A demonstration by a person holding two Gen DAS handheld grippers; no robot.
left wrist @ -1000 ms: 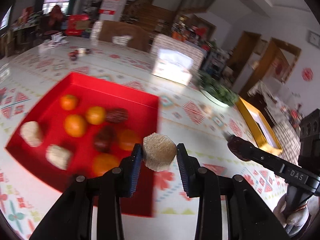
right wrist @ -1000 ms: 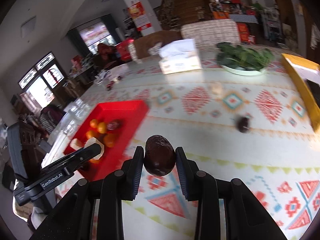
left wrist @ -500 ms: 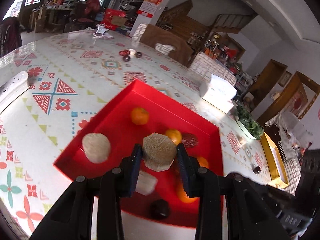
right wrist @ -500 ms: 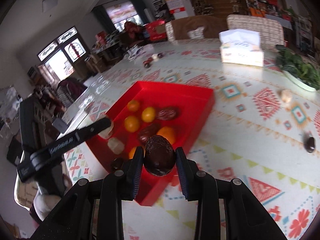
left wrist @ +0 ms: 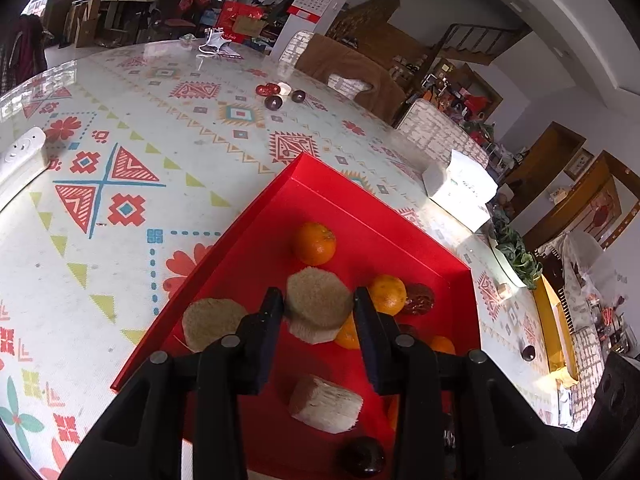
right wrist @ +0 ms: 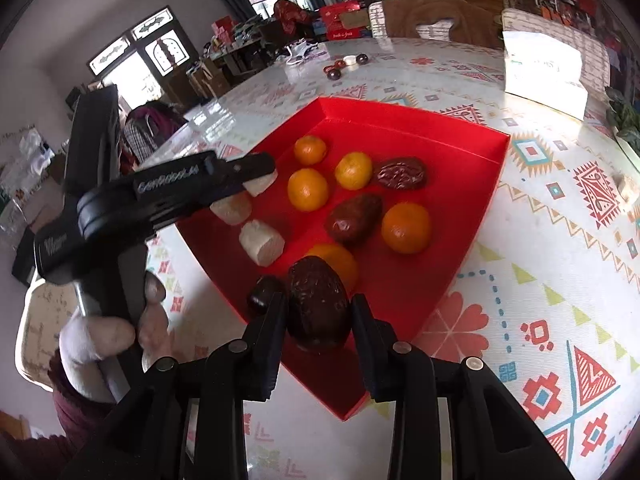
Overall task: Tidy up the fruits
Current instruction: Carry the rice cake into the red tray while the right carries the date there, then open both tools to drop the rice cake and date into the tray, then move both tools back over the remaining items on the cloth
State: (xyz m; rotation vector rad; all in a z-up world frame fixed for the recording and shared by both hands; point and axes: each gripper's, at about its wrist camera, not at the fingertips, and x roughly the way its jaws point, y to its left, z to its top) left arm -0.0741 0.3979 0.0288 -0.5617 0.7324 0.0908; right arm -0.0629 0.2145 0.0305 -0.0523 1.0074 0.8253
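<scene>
A red tray (left wrist: pixel 256 224) (right wrist: pixel 484 184) on the patterned table holds several oranges (right wrist: pixel 308 189), dark wrinkled dates (right wrist: pixel 354 218) and pale cut chunks (right wrist: pixel 262 242). My left gripper (left wrist: pixel 318 308) is shut on a pale beige chunk (left wrist: pixel 318 306) and holds it above the tray's near left part; it also shows in the right wrist view (right wrist: pixel 256 176). My right gripper (right wrist: pixel 318 312) is shut on a dark brown date (right wrist: pixel 318 308) above the tray's near corner.
A tissue box (left wrist: pixel 460 192) (right wrist: pixel 542 72) stands beyond the tray. Small dark fruits and a white piece (left wrist: pixel 280 94) lie far back. A plate of greens (left wrist: pixel 514 256), a yellow tray (left wrist: pixel 554 332), a loose dark fruit (left wrist: pixel 528 353) and a pale piece (right wrist: pixel 626 188) lie to the right.
Both grippers have moved left over the red tray, each still holding its piece, and have come lower and closer to the tray.
</scene>
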